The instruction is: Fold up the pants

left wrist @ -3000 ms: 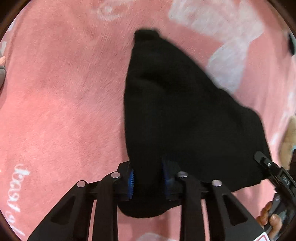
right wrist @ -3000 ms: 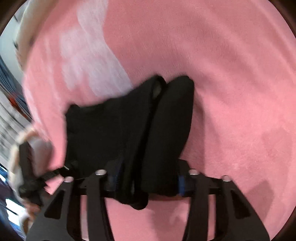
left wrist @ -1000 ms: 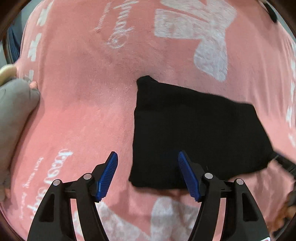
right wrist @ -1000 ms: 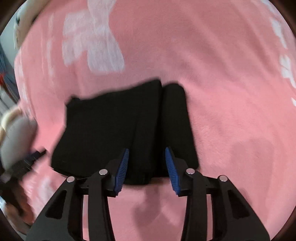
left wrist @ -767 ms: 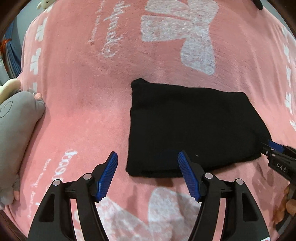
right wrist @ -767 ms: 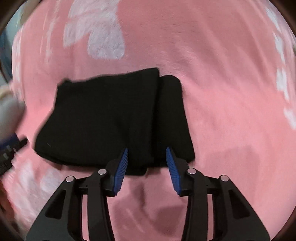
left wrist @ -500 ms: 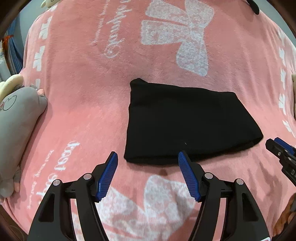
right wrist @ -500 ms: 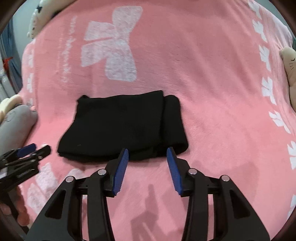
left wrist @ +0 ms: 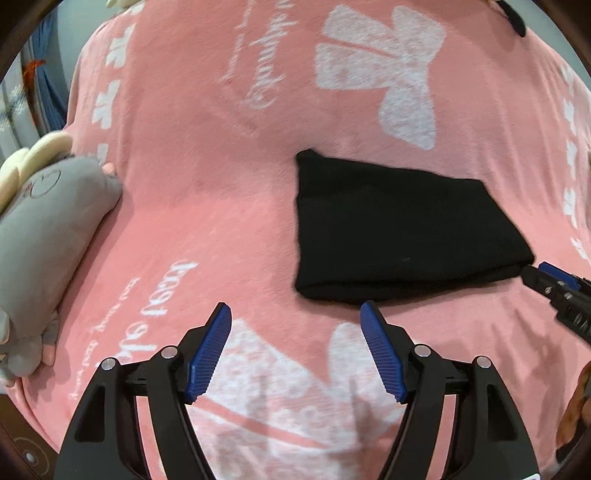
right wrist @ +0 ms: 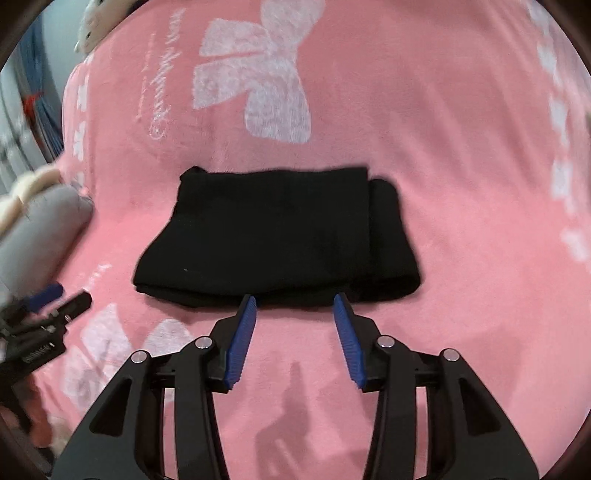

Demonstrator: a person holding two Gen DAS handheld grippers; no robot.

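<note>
The black pants (left wrist: 399, 229) lie folded into a flat rectangle on the pink blanket (left wrist: 207, 177), and show in the right wrist view (right wrist: 273, 236) too. My left gripper (left wrist: 295, 314) is open and empty, held back from the near left corner of the pants. My right gripper (right wrist: 293, 301) is open and empty, just short of the pants' near edge. The right gripper's tip (left wrist: 550, 280) shows at the right edge of the left wrist view, and the left gripper (right wrist: 55, 299) shows at the left of the right wrist view.
A grey plush toy (left wrist: 40, 236) lies at the blanket's left edge, also in the right wrist view (right wrist: 40, 225). The blanket carries white bow prints (left wrist: 395, 70) and script lettering. A white plush (right wrist: 90, 26) lies at the far left corner.
Both grippers let go of the pants, opened and pulled back toward me. The pants went from hanging in the jaws to lying flat on the blanket.
</note>
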